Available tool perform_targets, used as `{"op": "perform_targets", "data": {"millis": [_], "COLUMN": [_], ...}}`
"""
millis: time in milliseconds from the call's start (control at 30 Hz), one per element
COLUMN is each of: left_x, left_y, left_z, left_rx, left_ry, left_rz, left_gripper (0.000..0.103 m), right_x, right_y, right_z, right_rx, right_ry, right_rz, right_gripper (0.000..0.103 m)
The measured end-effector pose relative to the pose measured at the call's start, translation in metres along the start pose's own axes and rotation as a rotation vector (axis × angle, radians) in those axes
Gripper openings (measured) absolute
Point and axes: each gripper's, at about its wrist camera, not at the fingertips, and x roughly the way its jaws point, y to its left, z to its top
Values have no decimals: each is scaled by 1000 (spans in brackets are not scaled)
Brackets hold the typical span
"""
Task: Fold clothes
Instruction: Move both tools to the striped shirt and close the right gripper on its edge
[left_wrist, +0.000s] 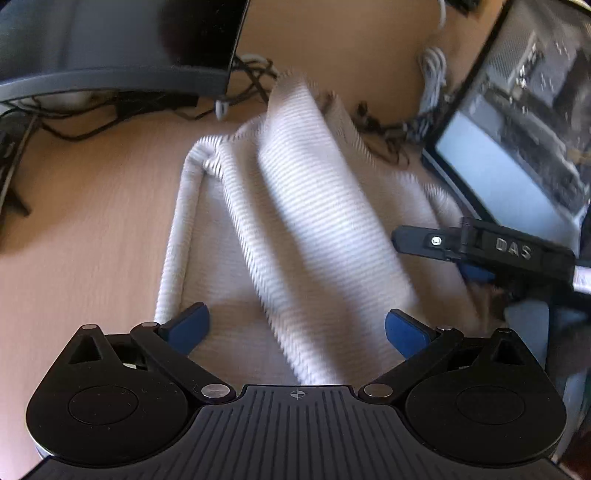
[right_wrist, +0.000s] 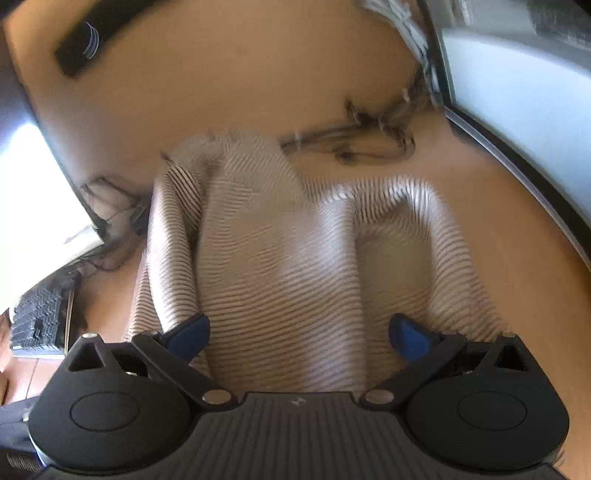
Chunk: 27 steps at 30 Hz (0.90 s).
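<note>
On the light wood-grain counter (left_wrist: 92, 229), a white ribbed garment (left_wrist: 295, 206) with fine dark stripes is seen bunched in loose folds. In the left wrist view, going left to right: a dark monitor (left_wrist: 110, 44) with tangled black cables (left_wrist: 92, 122) beneath, then the garment's rolled tubular edge running down the left side, a thick diagonal fold across the middle, and a second screen (left_wrist: 517, 147) at far right. The left gripper (left_wrist: 297, 330) is held low over the cloth, jaws spread wide with blue pads at either side; nothing is clamped between them. The right gripper (left_wrist: 461, 251), black with "DAS" lettering, is seen side-on at the garment's right edge.

In the right wrist view, a keyboard (right_wrist: 37, 317) is seen at far left, then the garment (right_wrist: 280, 266) draped in soft humps, motion-blurred, with a cable bundle (right_wrist: 354, 144) behind it. The right gripper (right_wrist: 299, 332) is angled down over the fabric, jaws apart, empty.
</note>
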Motion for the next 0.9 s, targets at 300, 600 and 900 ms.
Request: {"op": "perform_targets", "data": {"millis": [300, 600, 900], "left_x": [-64, -51, -38], "left_y": [11, 21, 4], "left_z": [-53, -24, -40], "left_rx": [0, -42, 164], "left_ry": [222, 92, 71], "left_rz": [-164, -210, -150], "left_gripper": [103, 102, 102], "right_x": [-70, -104, -146], "right_y": [23, 35, 78], "right_z": [-83, -119, -109], "right_rx": [-185, -188, -358], "right_ry": [124, 183, -35], "right_rz": [32, 12, -124], "right_gripper": [103, 103, 63]}}
